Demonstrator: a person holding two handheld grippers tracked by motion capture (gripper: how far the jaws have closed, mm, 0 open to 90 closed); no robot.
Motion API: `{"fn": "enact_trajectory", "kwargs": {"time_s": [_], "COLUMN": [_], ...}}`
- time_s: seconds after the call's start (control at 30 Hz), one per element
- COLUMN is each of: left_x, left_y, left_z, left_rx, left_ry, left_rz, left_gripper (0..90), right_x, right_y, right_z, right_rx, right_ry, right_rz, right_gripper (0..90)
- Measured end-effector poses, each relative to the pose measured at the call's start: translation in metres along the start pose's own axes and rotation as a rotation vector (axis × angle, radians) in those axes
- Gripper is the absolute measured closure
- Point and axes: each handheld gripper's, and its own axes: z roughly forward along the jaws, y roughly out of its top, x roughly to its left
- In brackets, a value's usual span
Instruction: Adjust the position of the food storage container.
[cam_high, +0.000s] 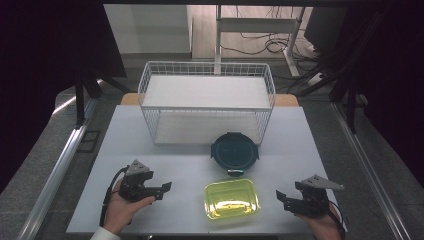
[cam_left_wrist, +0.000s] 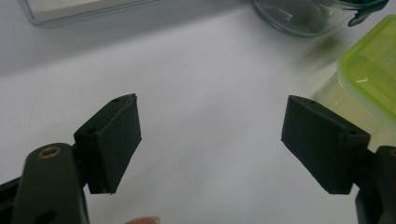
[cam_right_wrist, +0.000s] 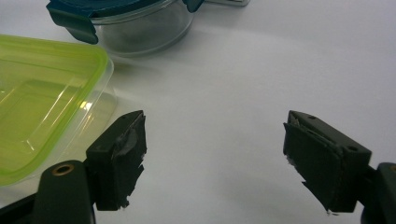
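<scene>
A rectangular clear container with a yellow-green lid (cam_high: 231, 198) lies near the table's front edge, between my two grippers. Behind it stands a round glass container with a dark teal clip lid (cam_high: 234, 152). My left gripper (cam_high: 166, 189) rests left of the green-lidded box, jaws wide apart and empty; in its own view (cam_left_wrist: 212, 140) the green lid (cam_left_wrist: 373, 74) sits at the right. My right gripper (cam_high: 280, 196) is to the box's right, open and empty (cam_right_wrist: 215, 154), with the green lid (cam_right_wrist: 42, 98) at the left and the round container (cam_right_wrist: 135, 23) beyond.
A white wire basket rack (cam_high: 207, 102) with two shelves stands at the back of the white table (cam_high: 150, 165). Metal rails run along both sides of the table. Bare tabletop lies in front of each gripper.
</scene>
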Motion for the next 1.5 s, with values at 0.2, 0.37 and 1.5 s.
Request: {"fn": "enact_trajectory", "kwargs": {"time_s": [0.2,0.37,1.5], "left_x": [0.003,0.004,0.008], "left_y": [-0.003,-0.007,-0.012], "left_z": [-0.004,-0.009,-0.013], "left_rx": [-0.014,-0.018,-0.027], "left_ry": [0.005,0.009,-0.001], "left_rz": [-0.017,-0.016,-0.05], "left_gripper": [19.9,19.9,19.9], "right_x": [-0.005,-0.004,-0.01], "right_y": [0.002,0.008,0.043], "right_z": [0.0,0.0,0.016], "right_rx": [-0.006,-0.03,0.102], "right_ry": [-0.002,0.002,0.018], "right_rz": [0.044,0.073,0.063], "right_gripper": [25.4,27.1,37.8]}}
